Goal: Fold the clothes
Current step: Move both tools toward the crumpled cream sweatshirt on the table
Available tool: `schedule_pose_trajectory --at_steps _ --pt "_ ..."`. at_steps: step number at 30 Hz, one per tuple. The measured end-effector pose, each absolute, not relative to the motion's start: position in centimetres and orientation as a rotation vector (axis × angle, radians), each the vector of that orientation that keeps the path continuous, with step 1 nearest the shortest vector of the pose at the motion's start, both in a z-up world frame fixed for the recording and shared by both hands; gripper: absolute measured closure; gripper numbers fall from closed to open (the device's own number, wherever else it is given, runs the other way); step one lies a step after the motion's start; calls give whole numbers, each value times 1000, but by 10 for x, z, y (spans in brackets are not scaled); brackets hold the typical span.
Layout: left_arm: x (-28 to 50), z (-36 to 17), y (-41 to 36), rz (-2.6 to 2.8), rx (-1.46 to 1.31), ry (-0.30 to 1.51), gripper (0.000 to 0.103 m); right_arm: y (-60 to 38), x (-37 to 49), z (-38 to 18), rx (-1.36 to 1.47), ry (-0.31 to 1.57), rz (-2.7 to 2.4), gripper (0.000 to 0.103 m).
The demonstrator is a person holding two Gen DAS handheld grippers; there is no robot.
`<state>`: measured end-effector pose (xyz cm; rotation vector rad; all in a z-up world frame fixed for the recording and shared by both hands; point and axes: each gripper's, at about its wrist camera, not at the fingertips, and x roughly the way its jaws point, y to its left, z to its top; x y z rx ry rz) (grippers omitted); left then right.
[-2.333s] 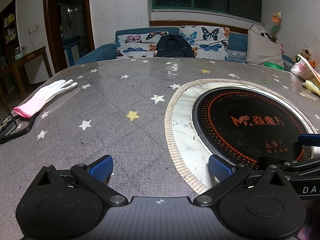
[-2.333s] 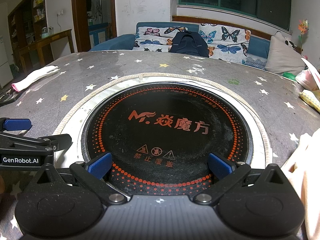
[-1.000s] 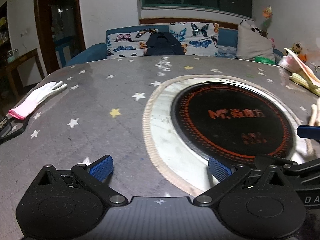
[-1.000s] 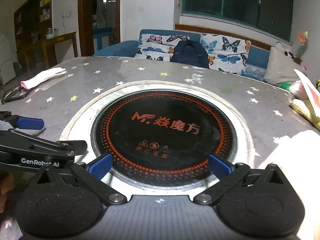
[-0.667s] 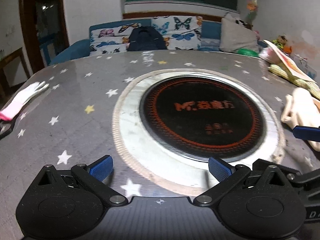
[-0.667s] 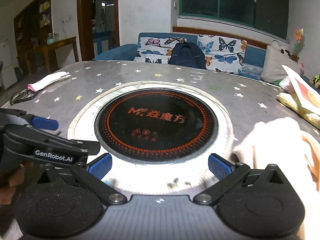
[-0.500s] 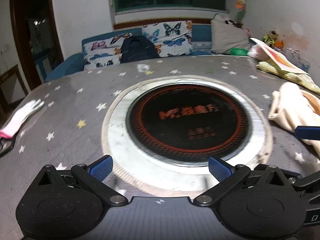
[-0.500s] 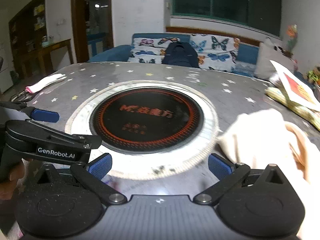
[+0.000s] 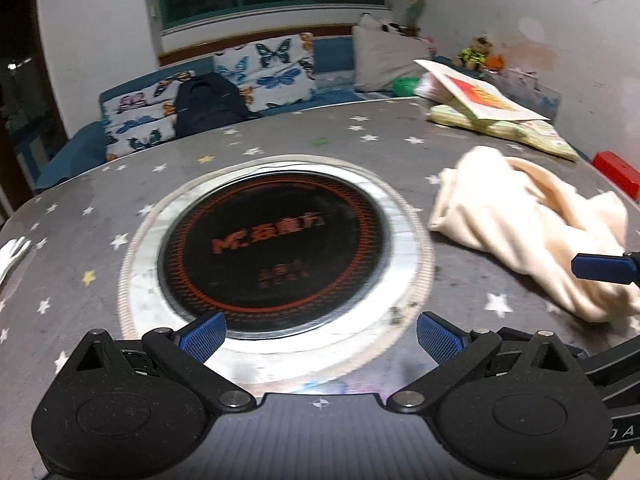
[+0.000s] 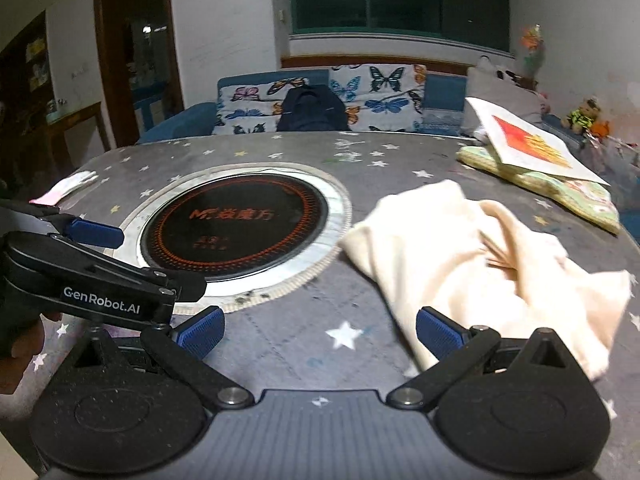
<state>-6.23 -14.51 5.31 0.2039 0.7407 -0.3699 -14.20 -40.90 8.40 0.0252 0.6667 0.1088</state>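
— Cloth first: where does it sit?

— I see the cream garment crumpled on the right part of the worktop, just beside the steel ring of the round cooktop set in the middle.

— And your grippers?

— My right gripper has its blue pads spread wide, nothing between them; the right pad is at the garment's near edge, though I cannot tell if it touches. My left gripper is spread just as wide over the cooktop's near rim, holding nothing.

— Anything else around?

— I see a white glove at the far left edge, and a card lying on a folded printed cloth at the far right.
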Motion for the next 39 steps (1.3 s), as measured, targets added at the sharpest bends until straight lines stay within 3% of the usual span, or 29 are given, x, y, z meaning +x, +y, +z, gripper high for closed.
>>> schedule_pose_trajectory --at_steps 15,27,33,39 --pt "-74 64 -189 -502 268 715 0 -458 -174 93 99 647 -25 2" --pt "-68 74 -213 -550 268 719 0 -477 -183 101 125 640 -46 10" --pt "-64 79 -227 -565 289 714 0 -486 -188 104 127 636 -54 15" --pt "-60 80 -238 -577 312 715 1 -491 -188 105 131 630 -40 26"
